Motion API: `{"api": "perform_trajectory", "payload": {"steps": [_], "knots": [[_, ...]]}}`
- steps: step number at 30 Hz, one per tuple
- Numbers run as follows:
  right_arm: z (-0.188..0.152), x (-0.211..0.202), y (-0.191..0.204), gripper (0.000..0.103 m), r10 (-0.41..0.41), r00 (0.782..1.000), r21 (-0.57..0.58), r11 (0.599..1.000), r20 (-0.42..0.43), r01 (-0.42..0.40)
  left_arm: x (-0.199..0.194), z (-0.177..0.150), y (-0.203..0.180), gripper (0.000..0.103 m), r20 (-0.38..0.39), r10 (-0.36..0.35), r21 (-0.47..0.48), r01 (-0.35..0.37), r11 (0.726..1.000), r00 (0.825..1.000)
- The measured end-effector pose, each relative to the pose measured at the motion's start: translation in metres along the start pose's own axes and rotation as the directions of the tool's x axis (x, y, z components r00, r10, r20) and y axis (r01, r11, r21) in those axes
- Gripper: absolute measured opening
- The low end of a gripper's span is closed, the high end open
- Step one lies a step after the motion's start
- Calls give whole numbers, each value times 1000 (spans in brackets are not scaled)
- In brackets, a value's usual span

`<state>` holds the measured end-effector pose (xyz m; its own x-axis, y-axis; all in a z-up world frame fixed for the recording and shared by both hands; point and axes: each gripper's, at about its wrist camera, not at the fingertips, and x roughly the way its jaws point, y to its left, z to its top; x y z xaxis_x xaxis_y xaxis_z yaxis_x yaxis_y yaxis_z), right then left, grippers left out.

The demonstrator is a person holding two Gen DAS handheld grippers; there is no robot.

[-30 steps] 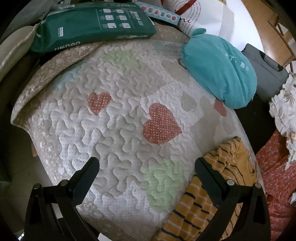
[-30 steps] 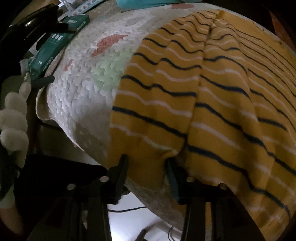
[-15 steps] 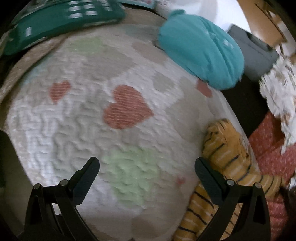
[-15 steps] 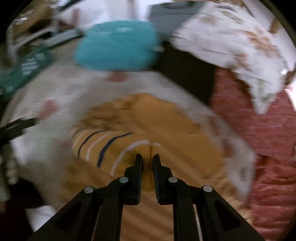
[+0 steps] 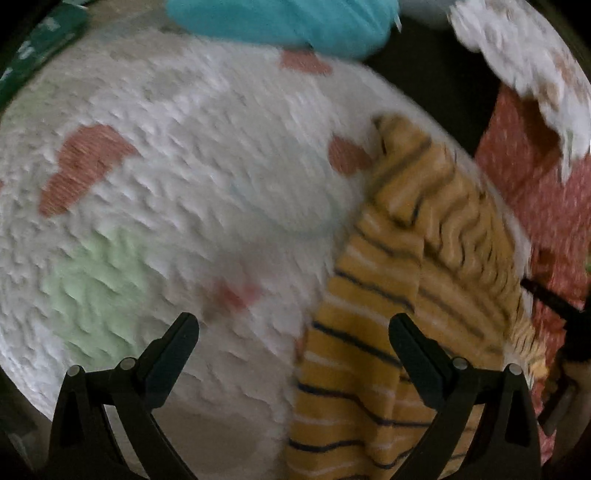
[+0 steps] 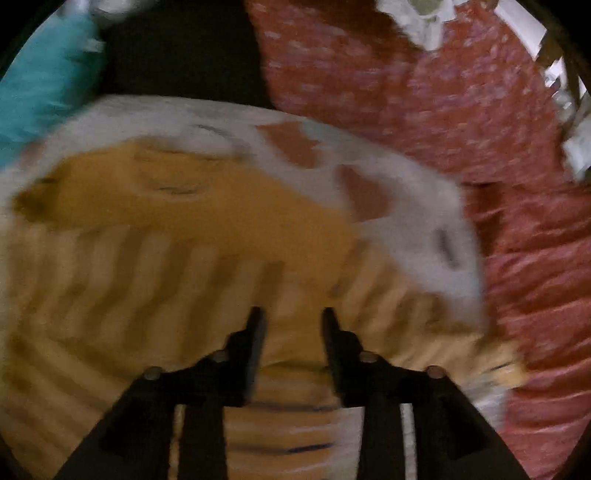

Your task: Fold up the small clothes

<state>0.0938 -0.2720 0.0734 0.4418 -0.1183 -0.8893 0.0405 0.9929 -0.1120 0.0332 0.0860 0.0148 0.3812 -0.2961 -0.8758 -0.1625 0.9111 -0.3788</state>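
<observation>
A yellow striped garment [image 5: 413, 295] lies bunched on the right part of a quilted heart-print mat [image 5: 192, 192]. My left gripper [image 5: 293, 332] is open and empty, and its right finger stands over the garment's left edge. In the right wrist view, the garment [image 6: 155, 258] fills the lower left, blurred by motion. My right gripper [image 6: 293, 317] hovers over it with the jaws parted a little and nothing clearly between them.
A teal bundle [image 5: 288, 18] lies at the mat's far edge, also seen in the right wrist view [image 6: 40, 81]. A red dotted cloth [image 6: 461, 110] and a white floral cloth [image 5: 524, 55] lie to the right. A green package [image 5: 33, 55] sits far left.
My right gripper held the garment's edge, carried it over the mat and has opened its jaws. The garment is now folded and bunched. My left gripper has moved right toward it.
</observation>
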Motion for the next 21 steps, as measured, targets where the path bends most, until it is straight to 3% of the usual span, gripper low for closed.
{"api": "perform_trajectory", "payload": {"steps": [3,5,7,8,9,10,13,16,19,21], "knots": [[-11,-17,49,40,232,973,-82,969,-7,-232,6,-11,-7,94,-48,-39,8,39,999,998],[-11,-23,82,40,336,942,-126,933,-22,-336,5,-20,-14,75,-67,-60,36,63,997,996],[-10,-23,110,41,411,910,-136,900,-60,-415,7,-31,-15,40,-106,-96,29,100,995,990],[-8,-21,124,41,434,898,-137,887,-74,-440,9,-34,-14,31,-119,-102,28,106,994,988],[-6,-19,135,41,440,894,-141,883,-82,-447,7,-38,-12,13,-119,-93,28,97,995,989],[-3,-16,144,41,436,895,-146,884,-88,-445,5,-42,-8,8,-134,-109,17,112,994,985],[16,-9,162,41,407,910,-162,895,-81,-415,-7,-54,10,8,-148,-181,-42,176,983,972],[48,-5,168,41,334,942,-189,924,-29,-333,-27,-57,23,8,-101,-163,-47,159,986,981],[86,11,176,58,250,968,-184,952,1,-245,-32,-49,25,8,-85,-180,-48,177,983,980],[108,28,183,58,237,972,-154,960,-4,-234,-32,-50,20,8,-89,-154,-13,154,988,984]]}}
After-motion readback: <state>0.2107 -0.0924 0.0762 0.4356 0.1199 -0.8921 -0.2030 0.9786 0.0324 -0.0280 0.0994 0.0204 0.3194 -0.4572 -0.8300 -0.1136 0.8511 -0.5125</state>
